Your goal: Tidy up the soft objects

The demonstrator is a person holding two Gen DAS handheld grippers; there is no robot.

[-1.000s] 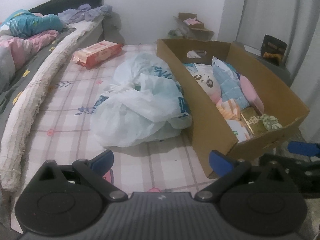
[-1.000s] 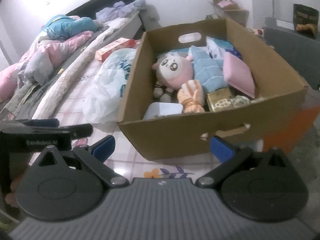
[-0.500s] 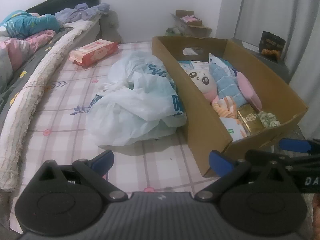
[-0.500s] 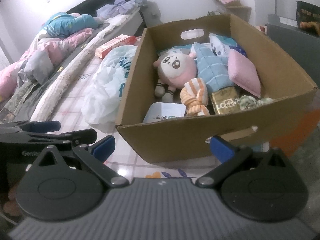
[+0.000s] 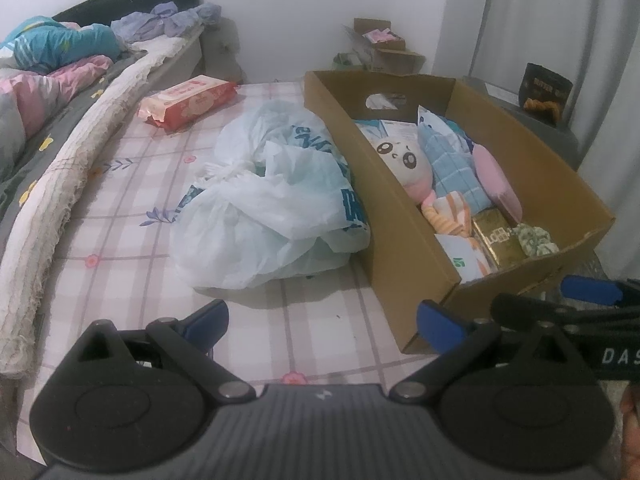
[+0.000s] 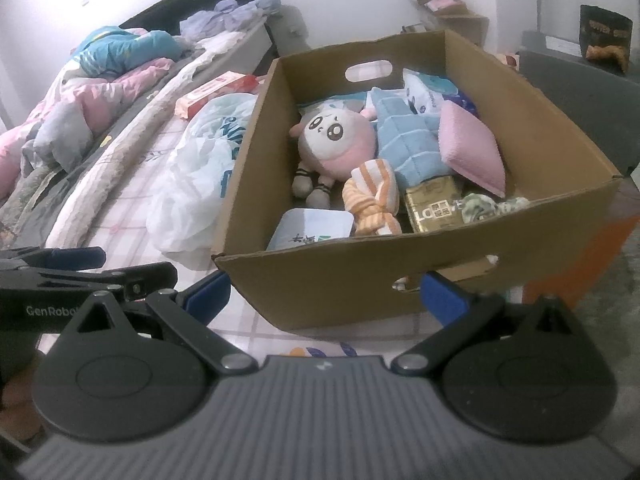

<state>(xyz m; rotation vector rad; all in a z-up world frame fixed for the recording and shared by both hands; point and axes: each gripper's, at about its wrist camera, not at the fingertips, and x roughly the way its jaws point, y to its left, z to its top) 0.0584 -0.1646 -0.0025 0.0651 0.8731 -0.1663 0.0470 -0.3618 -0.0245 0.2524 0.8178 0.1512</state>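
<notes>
Hovering short of the cardboard box (image 6: 400, 280), both hand-held grippers spread, empty: left (image 5: 320, 320), right (image 6: 324, 292). Suggest going for the plush doll (image 6: 336, 140) from above, pinching its body.

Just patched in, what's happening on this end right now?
A person holds two tongs over a mat beside a bed. Both the left tongs and right tongs are open and empty. The cardboard box already holds a round-faced plush doll, a blue plush, a pink cushion and more. A white plastic bag lies beside the box, untouched.
</notes>
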